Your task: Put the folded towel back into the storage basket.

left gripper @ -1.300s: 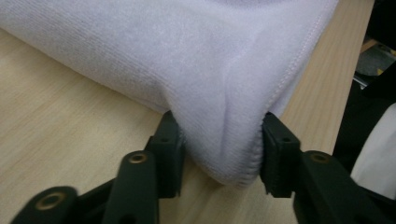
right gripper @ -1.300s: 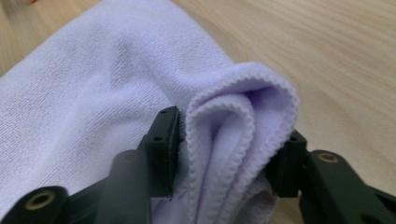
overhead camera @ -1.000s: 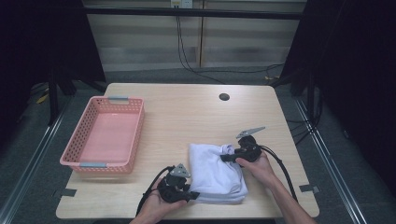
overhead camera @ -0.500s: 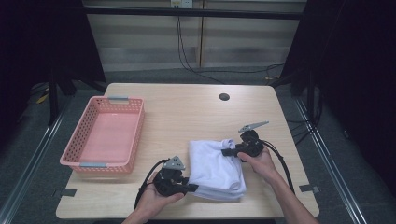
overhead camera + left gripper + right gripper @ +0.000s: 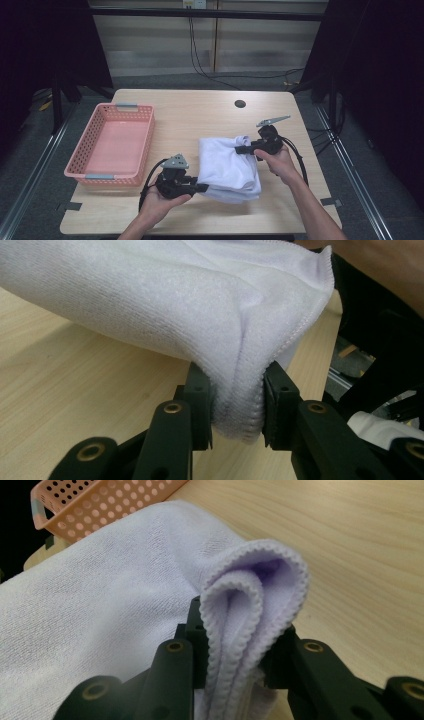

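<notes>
Both grippers pinch the towel (image 5: pixel 227 165): left gripper (image 5: pixel 200 188) at its 7 o'clock corner, right gripper (image 5: pixel 241 149) at 1 o'clock. Since before, the right one rose, lifting that edge off the table (image 5: pixel 200 112).

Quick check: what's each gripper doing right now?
Left gripper: closed on the white towel.
Right gripper: closed on a folded edge of the same towel.

Overhead forward view; jaw-close views (shared towel (image 5: pixel 227 165))

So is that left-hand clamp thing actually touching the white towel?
Touching. In the left gripper view, the left gripper has both black jaws pressed against a bunched fold of the white towel.
</notes>
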